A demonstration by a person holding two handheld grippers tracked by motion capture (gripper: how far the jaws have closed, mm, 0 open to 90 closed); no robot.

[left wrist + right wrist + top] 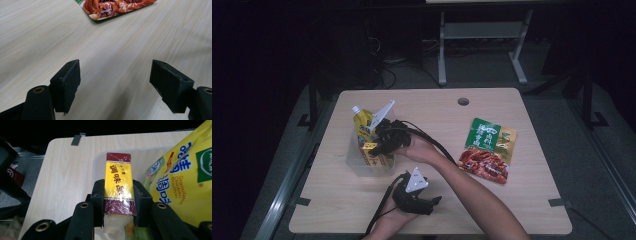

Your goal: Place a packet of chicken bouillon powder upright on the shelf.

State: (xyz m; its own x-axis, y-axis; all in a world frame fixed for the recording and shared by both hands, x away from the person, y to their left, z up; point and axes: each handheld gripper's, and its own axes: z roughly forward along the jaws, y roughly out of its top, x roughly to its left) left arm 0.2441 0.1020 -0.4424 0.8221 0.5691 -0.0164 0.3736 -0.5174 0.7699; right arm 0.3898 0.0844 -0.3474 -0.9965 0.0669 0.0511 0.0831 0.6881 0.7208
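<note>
My right gripper (118,197) is shut on a yellow and dark red seasoning box (118,185), held over a clear plastic bin (100,161). A yellow chicken bouillon bag (185,177) stands in the bin right beside the box. From above, the right gripper (379,142) reaches across to the bin (357,167) at the table's left, where the bouillon bag (363,127) stands upright. My left gripper (432,202) rests open near the front edge, pointing right. Its jaws (115,85) stand wide apart over bare wood.
A green and red snack packet (487,150) lies flat on the right half of the table; its edge (117,7) shows ahead of the left gripper. A cable hole (463,101) sits near the far edge. The two forearms cross at the table front.
</note>
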